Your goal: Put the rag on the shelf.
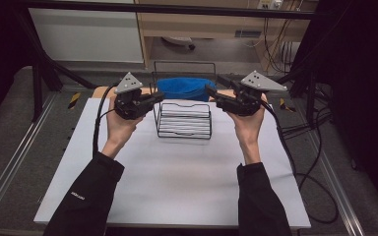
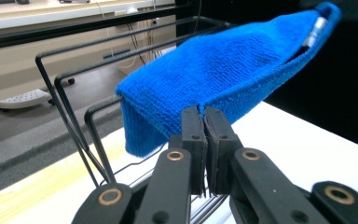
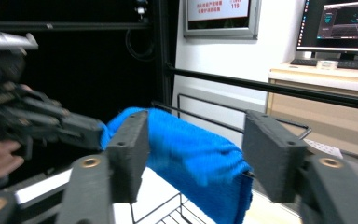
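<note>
A folded blue towel (image 1: pixel 185 88) hangs over the back rail of the black wire rack (image 1: pixel 184 121). The left gripper (image 2: pixel 204 122), at the rack's left end, pinches the towel's hem. The right gripper (image 3: pixel 193 149), at the opposite end, has its jaws apart, clear of the cloth.

The counter (image 1: pixel 177 177) is a pale, white-topped rectangle with a strip of light wood showing along its far edge. 1 black wire rack (image 1: pixel 184 120) stands directly on it, set toward the far side and roughly midway between its left and right edges. The rack's base of parallel wires rests flat on the white surface, and its taller wire frames rise at the back. In the left gripper view the rack's wire feet (image 2: pixel 100 170) meet the counter where the wooden strip gives way to the white top.
</note>
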Action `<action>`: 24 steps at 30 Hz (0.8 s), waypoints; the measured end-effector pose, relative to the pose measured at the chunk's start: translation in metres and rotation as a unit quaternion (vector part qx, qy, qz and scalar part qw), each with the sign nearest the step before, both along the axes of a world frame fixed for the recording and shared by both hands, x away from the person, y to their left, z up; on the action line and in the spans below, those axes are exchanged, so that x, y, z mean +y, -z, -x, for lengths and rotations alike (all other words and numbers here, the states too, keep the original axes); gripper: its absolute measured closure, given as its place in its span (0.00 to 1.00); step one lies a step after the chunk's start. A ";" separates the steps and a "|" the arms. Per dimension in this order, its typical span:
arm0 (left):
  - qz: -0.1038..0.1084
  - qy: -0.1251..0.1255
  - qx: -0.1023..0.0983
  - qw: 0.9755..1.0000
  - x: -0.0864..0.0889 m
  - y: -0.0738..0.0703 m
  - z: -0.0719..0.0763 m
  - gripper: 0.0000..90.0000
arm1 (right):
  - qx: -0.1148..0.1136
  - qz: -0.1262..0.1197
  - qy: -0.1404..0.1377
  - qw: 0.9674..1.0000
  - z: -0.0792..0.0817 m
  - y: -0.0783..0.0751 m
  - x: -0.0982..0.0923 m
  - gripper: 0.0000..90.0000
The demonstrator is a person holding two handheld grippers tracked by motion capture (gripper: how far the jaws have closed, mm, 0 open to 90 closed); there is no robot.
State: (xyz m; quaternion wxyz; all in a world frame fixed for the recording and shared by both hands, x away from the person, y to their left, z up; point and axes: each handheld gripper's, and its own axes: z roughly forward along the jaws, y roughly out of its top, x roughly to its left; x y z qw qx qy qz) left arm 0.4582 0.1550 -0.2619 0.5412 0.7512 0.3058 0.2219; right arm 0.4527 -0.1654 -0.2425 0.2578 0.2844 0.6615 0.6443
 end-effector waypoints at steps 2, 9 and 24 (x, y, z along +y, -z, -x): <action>-0.002 -0.001 0.001 1.000 0.000 0.002 -0.001 0.97 | -0.003 -0.002 -0.003 1.000 0.002 -0.003 0.001 0.42; -0.016 -0.002 -0.003 1.000 -0.002 0.005 -0.001 0.96 | 0.049 0.031 -0.030 0.998 -0.004 -0.002 0.012 0.83; 0.009 0.007 0.028 1.000 0.003 -0.005 0.004 0.73 | 0.105 0.088 -0.005 0.991 -0.019 0.026 0.017 0.98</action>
